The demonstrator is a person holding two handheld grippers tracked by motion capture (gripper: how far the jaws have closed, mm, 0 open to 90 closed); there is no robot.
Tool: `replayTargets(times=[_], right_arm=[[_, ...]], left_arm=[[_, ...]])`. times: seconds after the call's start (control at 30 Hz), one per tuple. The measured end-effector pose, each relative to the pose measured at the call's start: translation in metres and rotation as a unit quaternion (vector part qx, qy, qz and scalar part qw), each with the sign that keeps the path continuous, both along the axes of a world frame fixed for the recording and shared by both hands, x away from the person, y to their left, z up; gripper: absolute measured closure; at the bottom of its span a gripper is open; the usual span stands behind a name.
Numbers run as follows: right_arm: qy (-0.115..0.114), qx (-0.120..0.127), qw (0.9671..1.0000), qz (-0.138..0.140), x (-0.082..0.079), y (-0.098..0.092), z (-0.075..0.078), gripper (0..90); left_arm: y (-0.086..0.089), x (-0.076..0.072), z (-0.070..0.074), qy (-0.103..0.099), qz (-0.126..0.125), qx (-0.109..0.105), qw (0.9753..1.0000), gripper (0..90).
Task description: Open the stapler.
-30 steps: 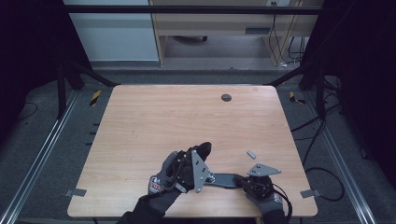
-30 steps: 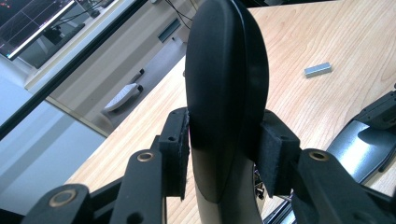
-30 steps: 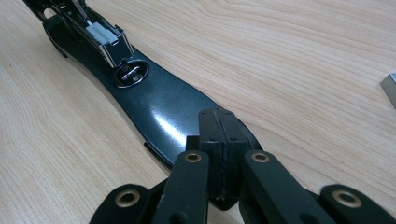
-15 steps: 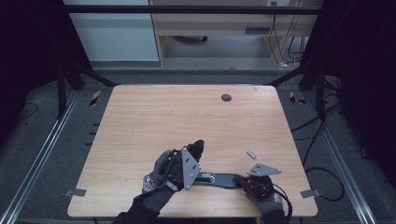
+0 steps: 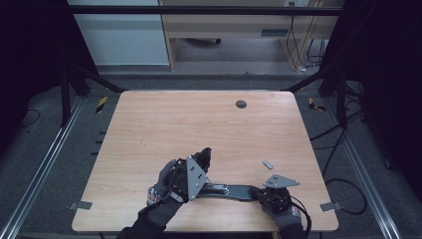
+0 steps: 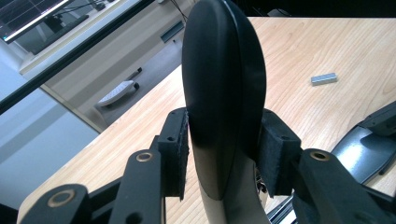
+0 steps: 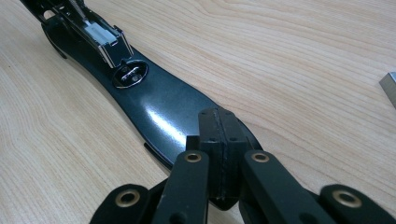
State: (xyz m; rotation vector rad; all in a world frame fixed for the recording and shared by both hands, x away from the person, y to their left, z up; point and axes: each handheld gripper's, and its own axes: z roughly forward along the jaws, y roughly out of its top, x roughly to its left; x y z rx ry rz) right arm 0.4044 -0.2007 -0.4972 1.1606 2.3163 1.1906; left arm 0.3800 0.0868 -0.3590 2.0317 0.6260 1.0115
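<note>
A black stapler (image 5: 233,190) lies opened near the table's front edge. Its base (image 7: 159,107) rests flat, with the metal staple channel (image 7: 100,35) showing at the far end. My left gripper (image 5: 201,162) is shut on the stapler's rounded top arm (image 6: 224,93), which stands raised between the pads (image 6: 175,154). My right gripper (image 7: 218,135) is shut, jaws pressed together, and rests on the free end of the base. A small grey strip of staples (image 5: 268,164) lies loose on the wood beyond the right gripper; its corner (image 7: 390,86) shows in the right gripper view.
The wooden table (image 5: 199,124) is bare across its middle and back, apart from a dark round grommet (image 5: 241,104) near the far edge. Black frame bars and cables surround the table. A cabinet stands beyond it.
My left gripper has moved a little to the left with the stapler's top arm in it. The right gripper and the base stay put.
</note>
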Motion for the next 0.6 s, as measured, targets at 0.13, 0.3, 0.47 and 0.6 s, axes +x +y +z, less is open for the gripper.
replayTargets(times=[0.13, 0.3, 0.47, 0.6], right_arm=[[0.003, 0.002, 1.0000, 0.000, 0.000, 0.000, 0.000, 90.0], [0.003, 0.002, 1.0000, -0.001, 0.000, 0.000, 0.000, 90.0], [0.004, 0.003, 1.0000, -0.001, 0.000, 0.000, 0.000, 90.0], [0.002, 0.001, 1.0000, -0.002, 0.000, 0.000, 0.000, 90.0]], left_arm=[[0.011, 0.001, 0.002, 0.007, 0.004, -0.015, 0.9998, 57.2], [0.019, 0.001, 0.003, 0.007, 0.009, -0.021, 0.9997, 56.6], [0.027, 0.001, 0.003, 0.007, 0.015, -0.026, 0.9995, 56.1], [0.034, 0.001, 0.003, 0.009, 0.016, -0.034, 0.9993, 55.7]])
